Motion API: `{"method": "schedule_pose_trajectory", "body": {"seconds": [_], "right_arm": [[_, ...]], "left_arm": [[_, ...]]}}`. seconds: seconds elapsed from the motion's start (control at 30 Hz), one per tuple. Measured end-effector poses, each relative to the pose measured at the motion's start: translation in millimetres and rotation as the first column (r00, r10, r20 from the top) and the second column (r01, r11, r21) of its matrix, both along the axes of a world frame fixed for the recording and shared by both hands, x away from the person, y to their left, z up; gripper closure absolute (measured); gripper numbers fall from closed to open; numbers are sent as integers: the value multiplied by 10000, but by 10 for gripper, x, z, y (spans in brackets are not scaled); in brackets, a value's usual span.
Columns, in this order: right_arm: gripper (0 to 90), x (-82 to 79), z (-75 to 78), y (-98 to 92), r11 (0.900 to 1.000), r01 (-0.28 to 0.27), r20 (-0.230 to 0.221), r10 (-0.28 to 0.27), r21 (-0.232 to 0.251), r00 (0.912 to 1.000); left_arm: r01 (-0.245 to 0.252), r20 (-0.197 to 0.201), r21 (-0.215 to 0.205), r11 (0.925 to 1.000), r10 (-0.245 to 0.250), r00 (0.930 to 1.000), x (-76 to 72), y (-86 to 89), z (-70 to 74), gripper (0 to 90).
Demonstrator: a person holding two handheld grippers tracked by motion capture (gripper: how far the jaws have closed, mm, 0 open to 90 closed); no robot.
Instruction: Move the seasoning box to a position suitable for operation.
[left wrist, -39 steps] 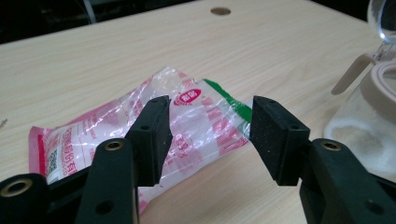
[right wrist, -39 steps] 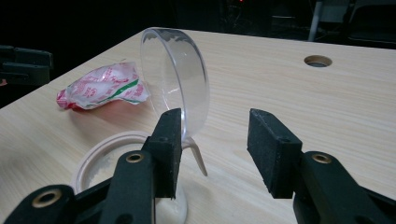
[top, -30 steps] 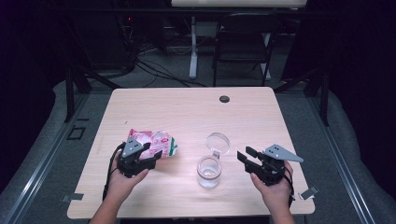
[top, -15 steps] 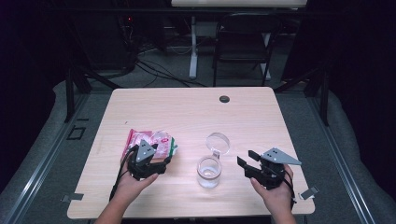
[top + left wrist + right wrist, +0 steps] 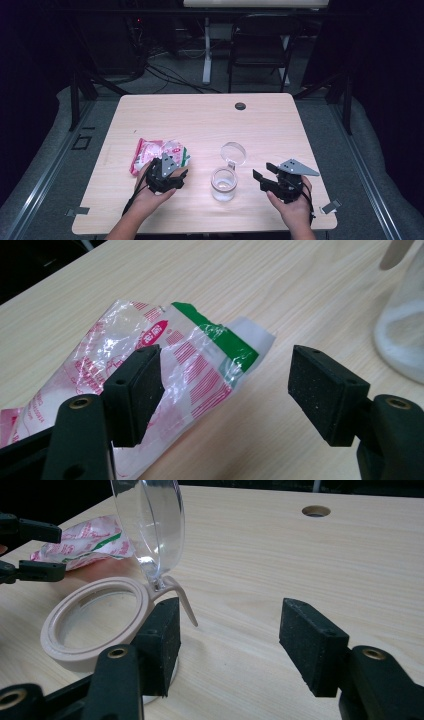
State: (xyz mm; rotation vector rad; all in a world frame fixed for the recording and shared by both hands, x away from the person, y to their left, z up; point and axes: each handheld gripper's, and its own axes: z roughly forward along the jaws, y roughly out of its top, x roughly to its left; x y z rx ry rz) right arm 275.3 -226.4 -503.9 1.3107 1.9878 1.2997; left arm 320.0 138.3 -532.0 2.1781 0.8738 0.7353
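Bright, evenly lit table (image 5: 280, 125), dark dim surroundings, glare on crinkled bag (image 5: 165, 355), slightly soft high view

bags: 1 (image 5: 159, 154) | jars: 1 (image 5: 223, 184) | grippers: 2 | tables: 1 (image 5: 210, 120)

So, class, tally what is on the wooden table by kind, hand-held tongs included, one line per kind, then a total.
Plastic packets: 1, the pink, white and green packet
Clear jars with hinged lid open: 1, the jar
Tongs: 2, the left tongs and the right tongs, both open
Total: 4
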Motion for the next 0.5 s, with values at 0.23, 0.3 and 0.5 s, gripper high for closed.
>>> {"method": "schedule_pose_trajectory", "body": {"seconds": [0.23, 0.3, 0.5], "right_arm": [[414, -51, -25, -41, 9997, 260, 17, -260, 10, 9997], [416, -70, -27, -62, 9994, 338, 6, -338, -47, 9994], [417, -107, -44, -126, 9986, 529, -83, -529, 65, 9986]], "left_arm": [[-275, 392, 680, 9973, 248, 9989, 112, -77, -113, 326], [-257, 424, 720, 9971, 226, 9988, 125, -84, -122, 326], [-234, 589, 560, 9982, 201, 9981, 188, -90, -151, 423]]}}
